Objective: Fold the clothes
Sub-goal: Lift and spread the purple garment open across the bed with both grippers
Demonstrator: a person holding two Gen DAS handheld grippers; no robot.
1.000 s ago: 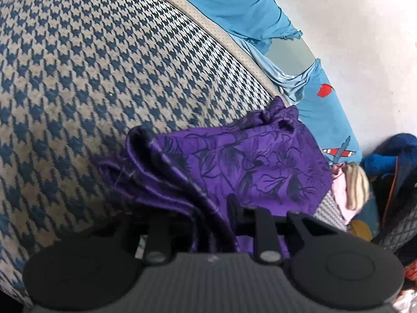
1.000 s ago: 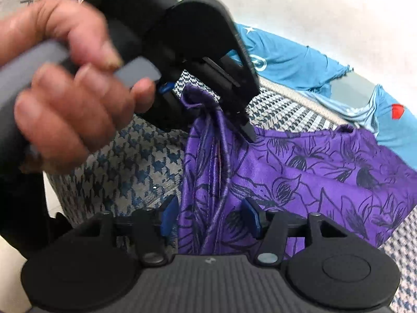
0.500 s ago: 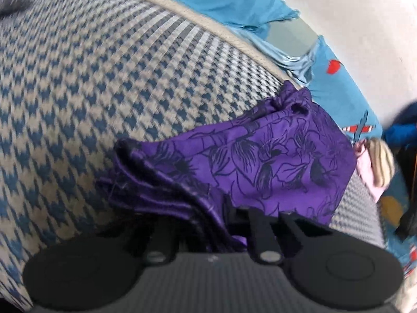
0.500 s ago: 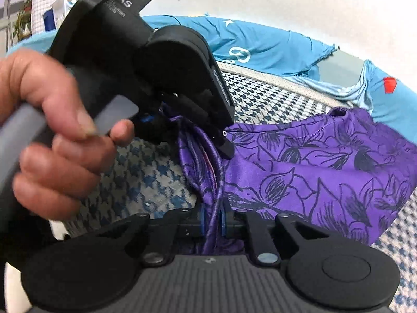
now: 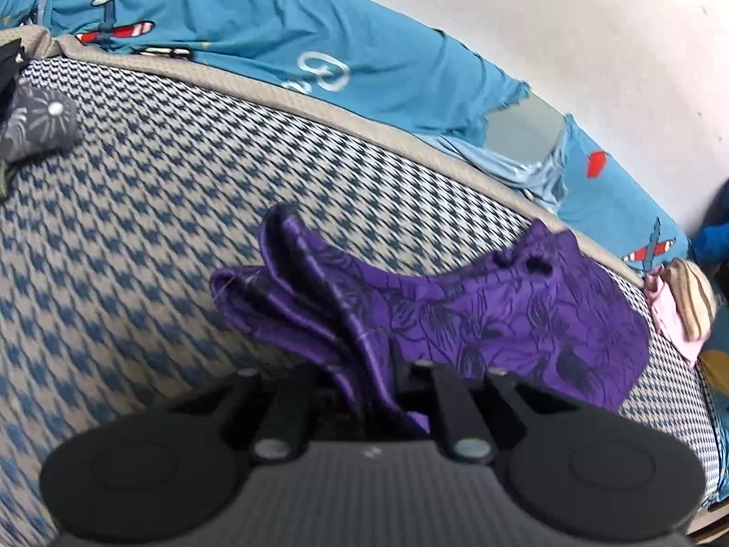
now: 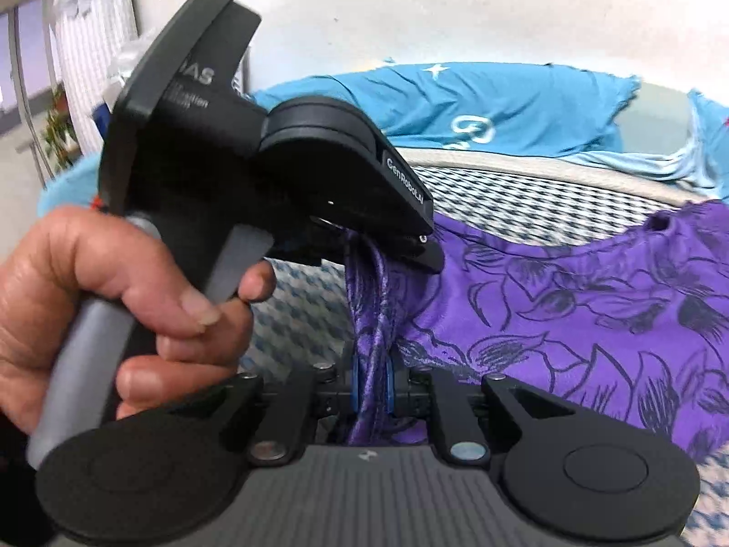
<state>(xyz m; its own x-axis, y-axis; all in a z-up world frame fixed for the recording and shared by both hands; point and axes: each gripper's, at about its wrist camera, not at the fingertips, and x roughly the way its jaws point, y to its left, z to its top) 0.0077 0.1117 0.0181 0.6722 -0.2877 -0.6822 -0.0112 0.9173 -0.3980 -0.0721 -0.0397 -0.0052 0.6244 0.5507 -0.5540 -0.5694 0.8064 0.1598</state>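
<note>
A purple garment with dark flower print (image 5: 501,319) hangs lifted over the houndstooth bed cover (image 5: 136,209). My left gripper (image 5: 369,392) is shut on its bunched edge, and several folds (image 5: 291,301) fan out to the left of the jaws. In the right wrist view the same purple garment (image 6: 569,301) spreads to the right. My right gripper (image 6: 371,385) is shut on a gathered strip of it between blue pads (image 6: 356,383). Just above, the left gripper (image 6: 364,250) pinches the same strip, held by a hand (image 6: 114,301).
A blue printed sheet (image 5: 273,45) lies bunched along the far edge of the bed against a white wall (image 5: 546,23). A grey patterned cloth (image 5: 36,127) sits at the far left. Pink and striped small clothes (image 5: 683,305) lie at the right edge.
My right gripper has closed on the gathered strip. Both grippers have lifted and swung, so more of the bed and the blue sheet shows and the garment hangs freer.
</note>
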